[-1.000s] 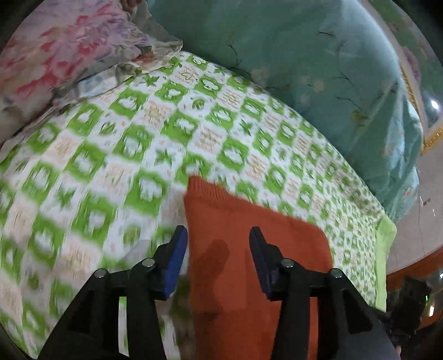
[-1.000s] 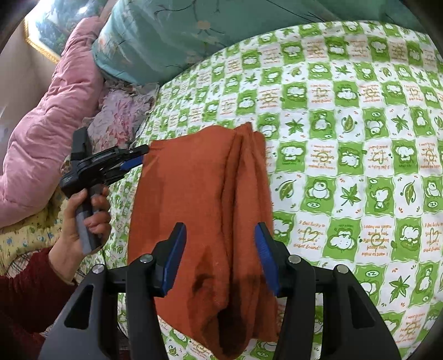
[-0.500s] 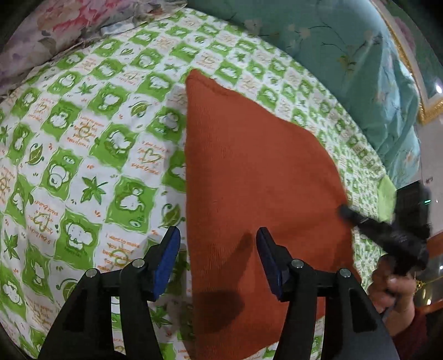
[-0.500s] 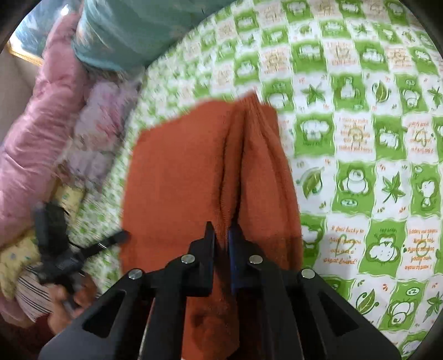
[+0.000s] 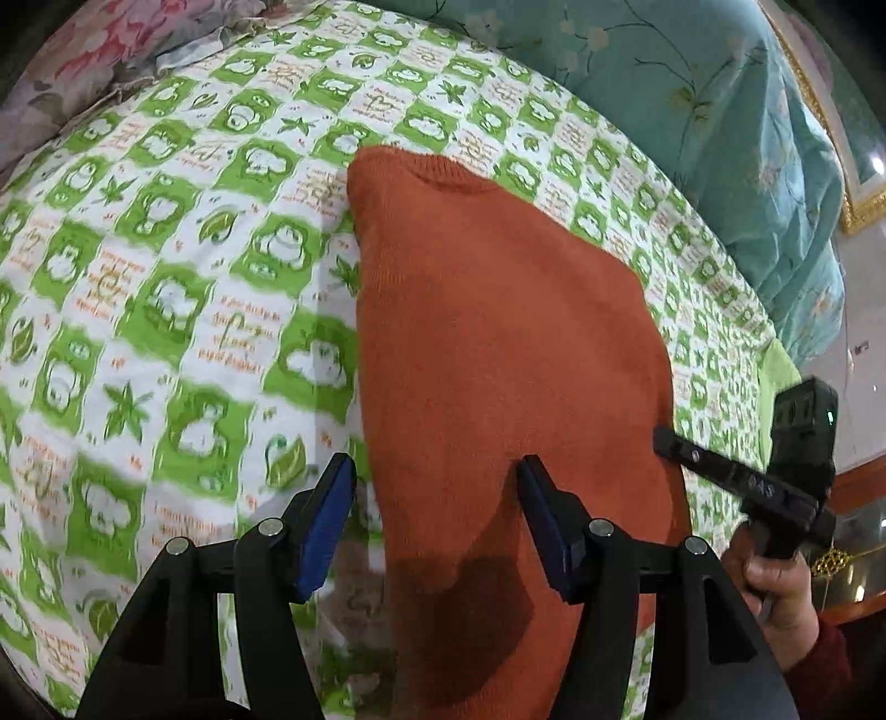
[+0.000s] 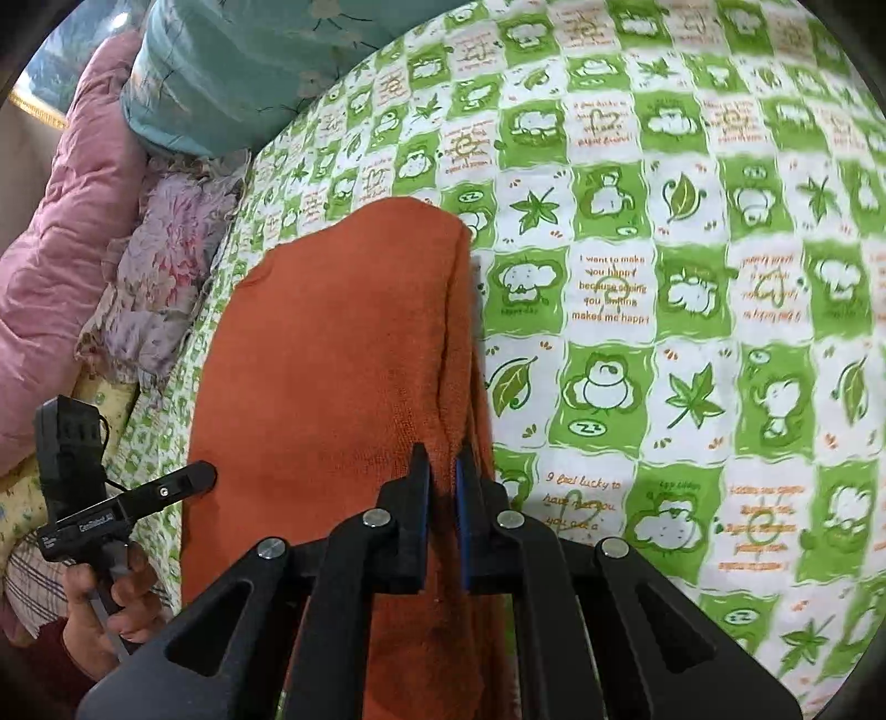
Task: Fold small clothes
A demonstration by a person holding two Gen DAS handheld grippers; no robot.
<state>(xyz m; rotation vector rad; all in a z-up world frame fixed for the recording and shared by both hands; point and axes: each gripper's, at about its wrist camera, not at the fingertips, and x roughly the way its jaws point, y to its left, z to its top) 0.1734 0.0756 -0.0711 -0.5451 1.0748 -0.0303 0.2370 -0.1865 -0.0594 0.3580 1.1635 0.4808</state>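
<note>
An orange knit sweater [image 5: 498,343] lies folded lengthwise on a green and white patterned bedsheet [image 5: 166,266]. My left gripper [image 5: 434,515] is open and empty, hovering over the sweater's near left edge. In the right wrist view my right gripper [image 6: 441,476] is shut on the sweater [image 6: 332,354] at its folded right edge. The left gripper also shows in the right wrist view [image 6: 207,473], at the sweater's left side. The right gripper shows in the left wrist view [image 5: 664,440], at the sweater's right edge.
A teal quilt [image 5: 692,99] is piled along the far side of the bed. A floral pillow [image 5: 99,50] and a pink quilt [image 6: 61,232] lie at the head end. The sheet [image 6: 692,332] stretches out right of the sweater.
My right gripper has closed on the sweater's folded right edge and flattened the fold. My left gripper has drawn back and stays open over the sweater.
</note>
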